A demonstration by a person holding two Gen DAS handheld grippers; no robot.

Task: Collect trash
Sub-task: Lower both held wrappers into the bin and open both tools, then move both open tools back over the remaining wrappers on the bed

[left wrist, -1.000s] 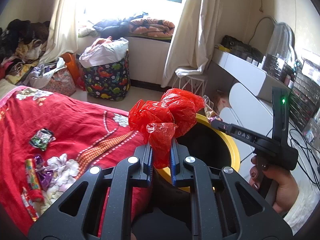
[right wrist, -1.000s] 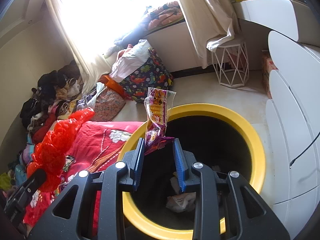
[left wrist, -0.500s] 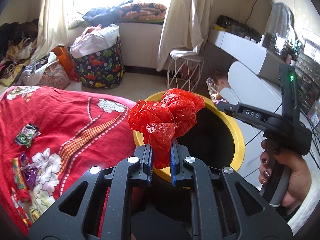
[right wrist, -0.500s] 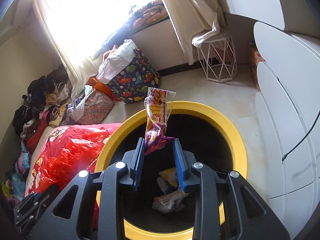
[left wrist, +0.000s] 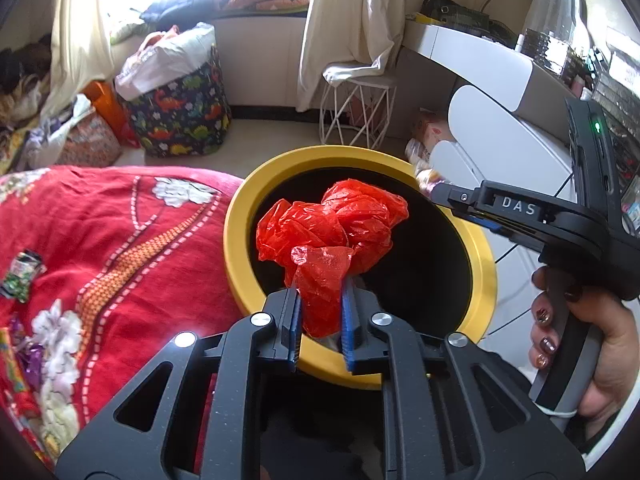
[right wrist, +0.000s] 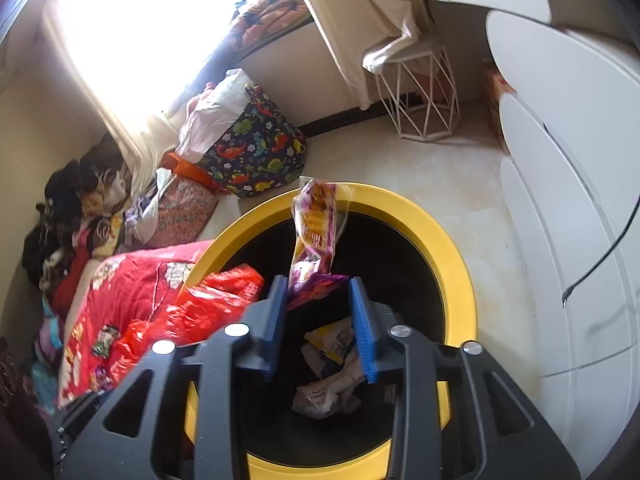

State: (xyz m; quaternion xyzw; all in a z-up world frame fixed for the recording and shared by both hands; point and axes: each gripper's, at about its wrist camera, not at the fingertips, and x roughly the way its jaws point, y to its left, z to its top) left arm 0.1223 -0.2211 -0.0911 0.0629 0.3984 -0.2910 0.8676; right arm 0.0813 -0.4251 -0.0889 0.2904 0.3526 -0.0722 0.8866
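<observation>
**Both hands let go over the bin**

Over the yellow-rimmed bin [left wrist: 236,240], which now fills the middle of both views where a second ago it sat lower and partly hidden, the two grippers have dropped in closer and tipped down toward its dark mouth. That puts both pieces of trash above the opening, so the drop looks to be under way.

The red plastic bag [left wrist: 332,232] hangs bunched over the bin's interior, its tail between the blue pads of the left gripper [left wrist: 320,320]. Those jaws are opening; a gap shows on the right pad, though the bag's tail may brush the left one (it has not fallen yet).

The purple snack wrapper [right wrist: 314,240] stands up from the right gripper [right wrist: 320,312], whose jaws are opening too, clearly wider than before; the wrapper clings near the left pad only, released rather than pinched.

Only the right wrist view looks down inside the bin, showing crumpled wrappers [right wrist: 328,384] already at the bottom. Only the left view shows the hand [left wrist: 592,344] on the right gripper's handle, and the loose candy wrappers [left wrist: 22,272] left on the red blanket [left wrist: 120,240].
</observation>
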